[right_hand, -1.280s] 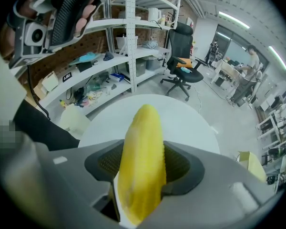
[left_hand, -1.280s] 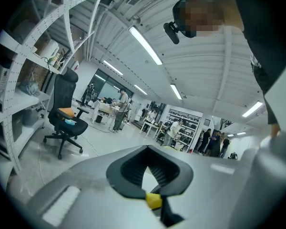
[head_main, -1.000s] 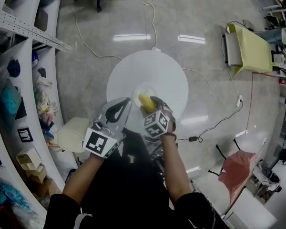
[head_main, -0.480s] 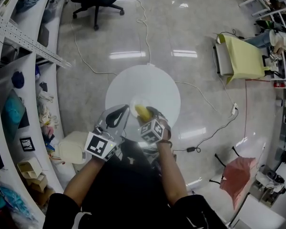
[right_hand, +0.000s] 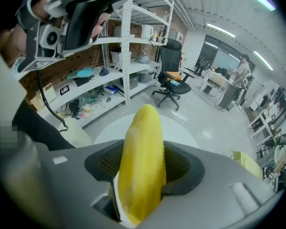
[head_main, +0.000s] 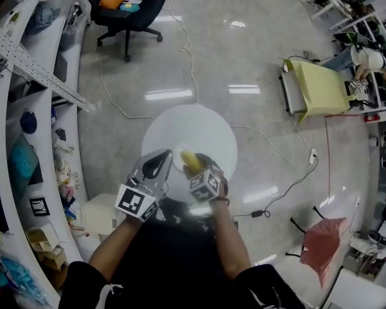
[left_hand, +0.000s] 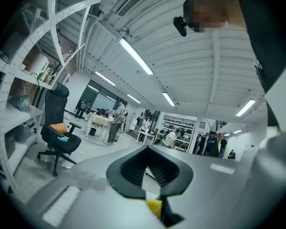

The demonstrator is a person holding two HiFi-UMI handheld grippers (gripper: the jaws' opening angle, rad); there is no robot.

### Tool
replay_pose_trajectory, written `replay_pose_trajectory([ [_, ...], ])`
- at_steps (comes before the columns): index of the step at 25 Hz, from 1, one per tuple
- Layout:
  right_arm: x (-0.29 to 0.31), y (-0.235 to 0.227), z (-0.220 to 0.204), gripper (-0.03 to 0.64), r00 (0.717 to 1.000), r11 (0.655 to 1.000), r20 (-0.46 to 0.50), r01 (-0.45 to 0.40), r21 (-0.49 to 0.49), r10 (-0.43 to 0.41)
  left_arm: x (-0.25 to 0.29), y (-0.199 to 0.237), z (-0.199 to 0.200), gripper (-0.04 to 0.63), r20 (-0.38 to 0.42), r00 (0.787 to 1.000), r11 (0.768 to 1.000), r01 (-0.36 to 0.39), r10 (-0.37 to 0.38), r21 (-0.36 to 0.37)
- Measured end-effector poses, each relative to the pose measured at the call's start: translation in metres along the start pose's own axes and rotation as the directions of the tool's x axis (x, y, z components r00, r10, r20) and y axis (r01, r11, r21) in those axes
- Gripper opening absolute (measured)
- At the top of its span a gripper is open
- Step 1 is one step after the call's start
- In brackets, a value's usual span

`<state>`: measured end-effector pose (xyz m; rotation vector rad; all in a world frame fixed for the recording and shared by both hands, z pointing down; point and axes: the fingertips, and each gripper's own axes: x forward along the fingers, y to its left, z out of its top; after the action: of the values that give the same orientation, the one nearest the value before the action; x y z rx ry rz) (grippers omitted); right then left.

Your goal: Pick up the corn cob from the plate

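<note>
Head view: the right hand-held gripper (head_main: 195, 168) pinches the cob (head_main: 190, 159) across its lower half, over the near edge of a round white tabletop (head_main: 212, 131). The cob's long axis runs out along the jaws, free tip toward 11 o'clock. In the right gripper view it stands upright toward 12 o'clock, a pad pressed on either flank and the tabletop well below. A pale plate (head_main: 178, 152) shows faintly beneath, at the cob's 10 o'clock. The left hand-held gripper (head_main: 166, 154) rides just beside the cob at its 9 o'clock, jaw tips pressed together on nothing. The pick looks made. What remains, by these frames, is carrying the cob clear, and the right hand already has it. Nothing stands in its way: the office chair (head_main: 125, 8), floor cable (head_main: 188, 56), shelves (head_main: 26, 108) and yellow-topped cart (head_main: 315, 89) are all well apart.
</note>
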<state>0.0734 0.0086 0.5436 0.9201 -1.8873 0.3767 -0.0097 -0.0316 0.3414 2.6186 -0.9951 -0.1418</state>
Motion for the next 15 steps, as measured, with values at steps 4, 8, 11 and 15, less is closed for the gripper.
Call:
replay_pose_trajectory([
  [4, -0.017, -0.004, 0.014, 0.249, 0.999, 1.000, 0.043, 0.022, 0.016, -0.023, -0.001, -0.005, 0.009, 0.002, 0.011, 1.000, 1.000, 0.015, -0.015, 0.012],
  [8, -0.036, -0.009, 0.029, 0.249, 0.994, 0.998, 0.103, 0.044, 0.042, -0.048, -0.002, -0.010, 0.016, 0.002, 0.020, 1.000, 0.999, 0.023, -0.024, 0.024],
  [11, -0.050, -0.014, 0.038, 0.249, 0.987, 0.996, 0.146, 0.057, 0.067, -0.067, -0.003, -0.015, 0.021, 0.002, 0.027, 0.999, 0.999, 0.031, -0.032, 0.033],
  [15, -0.066, -0.016, 0.046, 0.249, 0.978, 0.993, 0.190, 0.065, 0.098, -0.083, -0.004, -0.020, 0.026, 0.002, 0.035, 0.998, 0.998, 0.041, -0.042, 0.048],
])
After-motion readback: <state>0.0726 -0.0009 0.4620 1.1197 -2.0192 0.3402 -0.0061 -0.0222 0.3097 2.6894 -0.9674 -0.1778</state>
